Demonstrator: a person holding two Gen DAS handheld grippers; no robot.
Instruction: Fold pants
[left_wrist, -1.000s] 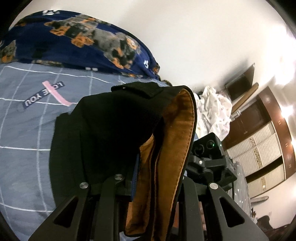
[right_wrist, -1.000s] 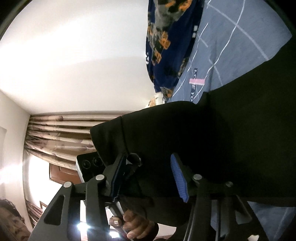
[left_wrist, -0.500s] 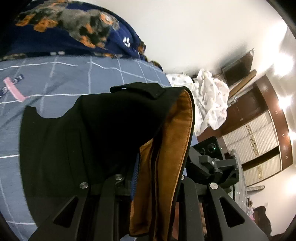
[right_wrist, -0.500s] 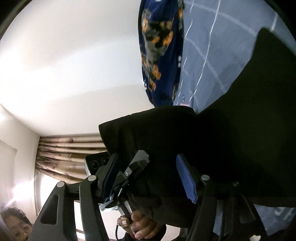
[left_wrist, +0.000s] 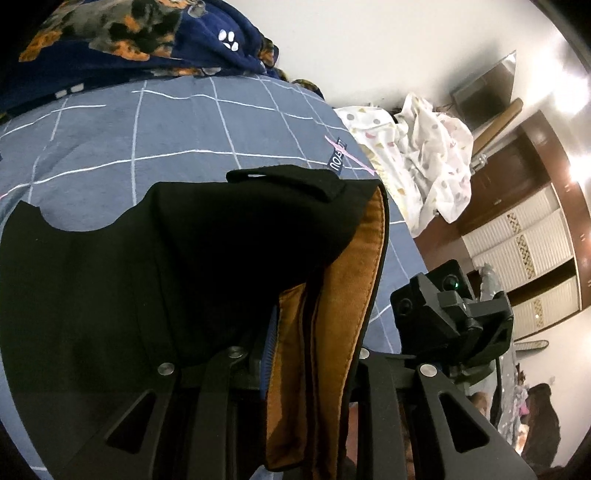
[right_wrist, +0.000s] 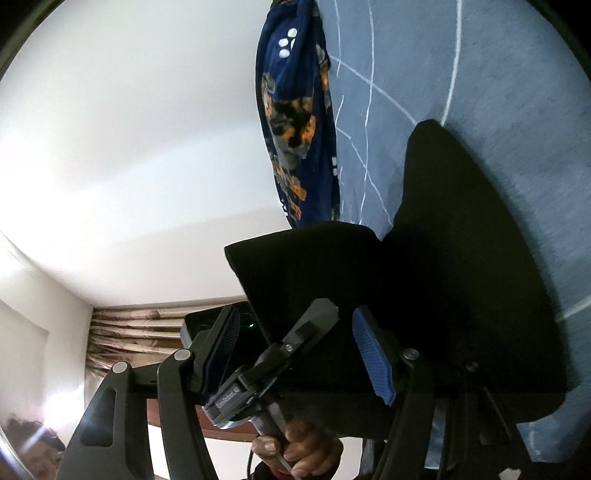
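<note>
Since the earlier frames the black pants (left_wrist: 184, 266) have been carried further across the grey checked bedspread (left_wrist: 177, 129), so that more of it and the white spotted cloth (left_wrist: 424, 158) beyond its edge now shows. The left gripper (left_wrist: 314, 354) is clamped on the waistband, whose brown lining (left_wrist: 362, 266) stands upright between its fingers. The right gripper (right_wrist: 291, 350) has its blue pads (right_wrist: 373, 354) spread apart with dark fabric lying between them, though whether it bears on the cloth is unclear.
</note>
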